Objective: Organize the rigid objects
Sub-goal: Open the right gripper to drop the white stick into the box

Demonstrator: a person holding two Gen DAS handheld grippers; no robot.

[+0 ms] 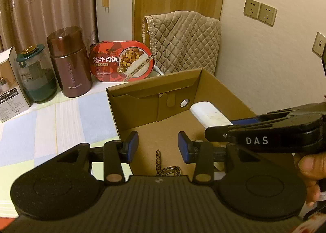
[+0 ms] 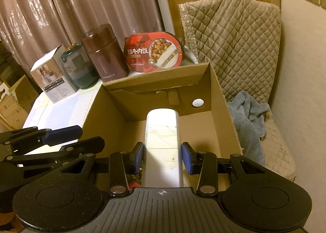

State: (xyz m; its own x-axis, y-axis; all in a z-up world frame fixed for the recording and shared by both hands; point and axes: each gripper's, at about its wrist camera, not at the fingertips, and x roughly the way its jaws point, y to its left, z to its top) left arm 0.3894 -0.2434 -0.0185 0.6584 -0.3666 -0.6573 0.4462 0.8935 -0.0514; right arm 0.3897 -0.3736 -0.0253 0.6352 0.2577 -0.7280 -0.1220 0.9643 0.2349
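Note:
My right gripper [image 2: 163, 156] is shut on a white cylindrical bottle [image 2: 162, 141] and holds it over the open cardboard box [image 2: 222, 102]. In the left wrist view the bottle [image 1: 209, 115] sticks out from the right gripper [image 1: 218, 129] above the box [image 1: 114, 106]. My left gripper [image 1: 158, 145] is open and empty at the box's near left corner. A leopard-patterned item [image 1: 161, 163] lies inside the box below it.
On the table behind the box stand a red rice-meal tub [image 1: 122, 61], a brown thermos [image 1: 70, 65], a green-lidded glass jar [image 1: 36, 78] and a white carton [image 1: 10, 90]. A quilted cover [image 2: 234, 49] and a blue towel [image 2: 250, 118] lie to the right.

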